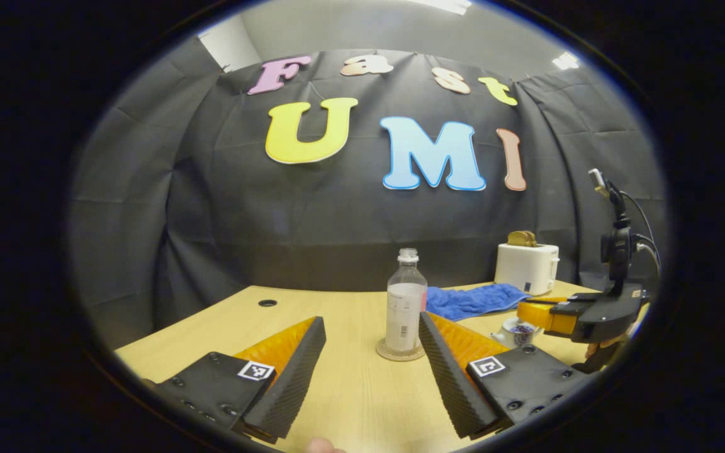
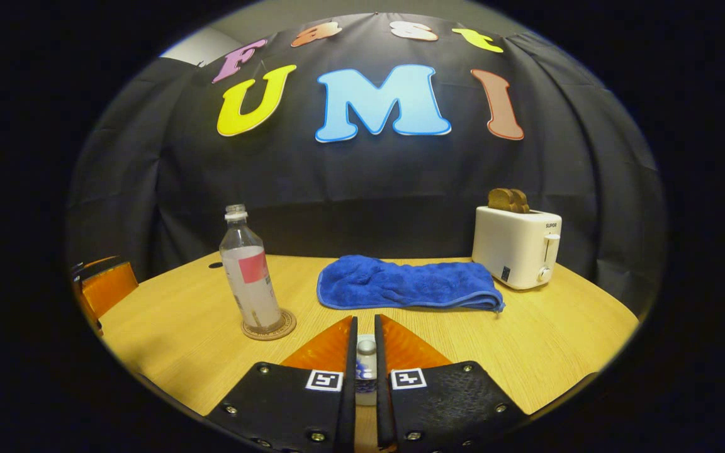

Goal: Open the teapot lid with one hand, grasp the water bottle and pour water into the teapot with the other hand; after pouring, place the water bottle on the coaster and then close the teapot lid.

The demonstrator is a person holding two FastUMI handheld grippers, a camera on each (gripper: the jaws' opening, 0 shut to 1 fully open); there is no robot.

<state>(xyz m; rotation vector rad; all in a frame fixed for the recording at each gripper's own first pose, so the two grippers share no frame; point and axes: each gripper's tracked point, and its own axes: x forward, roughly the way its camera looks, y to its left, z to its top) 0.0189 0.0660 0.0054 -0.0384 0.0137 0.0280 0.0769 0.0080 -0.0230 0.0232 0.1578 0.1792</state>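
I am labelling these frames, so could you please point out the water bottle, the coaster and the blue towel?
water bottle (image 2: 251, 270): right gripper view, on its label.
coaster (image 2: 285, 327): right gripper view, on its bare rim beside the bottle.
blue towel (image 2: 400, 283): right gripper view, on the middle of the folded cloth.

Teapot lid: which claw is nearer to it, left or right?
Right. The right claw is closed around the teapot lid. The left claw is open, facing the water bottle on its coaster.
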